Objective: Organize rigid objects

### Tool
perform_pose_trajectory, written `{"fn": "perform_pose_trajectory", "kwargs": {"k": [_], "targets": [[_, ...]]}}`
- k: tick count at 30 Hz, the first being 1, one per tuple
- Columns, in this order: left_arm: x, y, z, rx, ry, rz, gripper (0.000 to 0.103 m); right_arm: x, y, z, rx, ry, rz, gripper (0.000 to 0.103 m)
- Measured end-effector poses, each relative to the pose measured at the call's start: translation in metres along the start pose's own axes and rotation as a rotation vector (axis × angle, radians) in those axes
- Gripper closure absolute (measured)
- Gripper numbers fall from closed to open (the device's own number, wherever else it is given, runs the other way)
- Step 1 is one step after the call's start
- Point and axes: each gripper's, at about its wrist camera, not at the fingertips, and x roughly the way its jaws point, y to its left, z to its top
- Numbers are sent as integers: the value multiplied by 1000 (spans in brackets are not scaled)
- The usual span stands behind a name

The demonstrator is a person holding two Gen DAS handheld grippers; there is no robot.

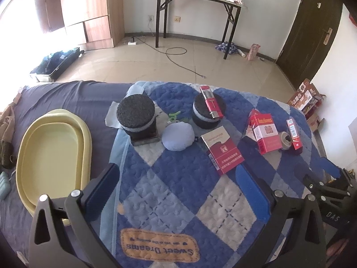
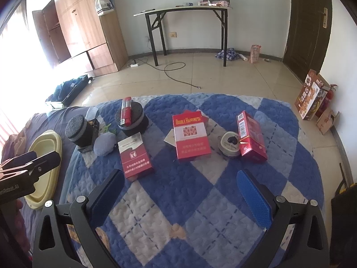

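Hovering over the quilt (image 1: 178, 189) on the bed, both empty. Left hand-held gripper (image 1: 178, 192): jaws wide apart, nothing between them. Right hand-held gripper (image 2: 180, 198): same, fully spread, empty.

Ahead of left: Hongqiqu pack (image 1: 222, 154) lying flat, closest, just past its right finger. Further ahead: blue pouch (image 1: 177, 136), two black foam pucks (image 1: 136, 114) (image 1: 208, 111), lighter (image 1: 211, 105) resting on the right puck. Yellow tray (image 1: 53, 156) to its left, on the dark sheet.

Ahead of right: Double Happiness pack (image 2: 191, 141) dead centre, Hongqiqu pack ahead-left. Ahead-right: round tin (image 2: 231, 145) touching a third red pack (image 2: 252, 140) standing tilted on edge.
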Motion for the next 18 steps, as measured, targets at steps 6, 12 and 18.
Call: {"fn": "perform_pose_trajectory", "kwargs": {"k": [6,12,18], "targets": [[2,3,0,-11,-2,4,0,2,-4,-3,-3,-1,-9,0],[3,2,-1,-5,9,3,0,3,-5,-3,1,7,-6,0],[3,2,-1,-7,9,2,0,5,-6,-4,4,19,-7,0]]}}
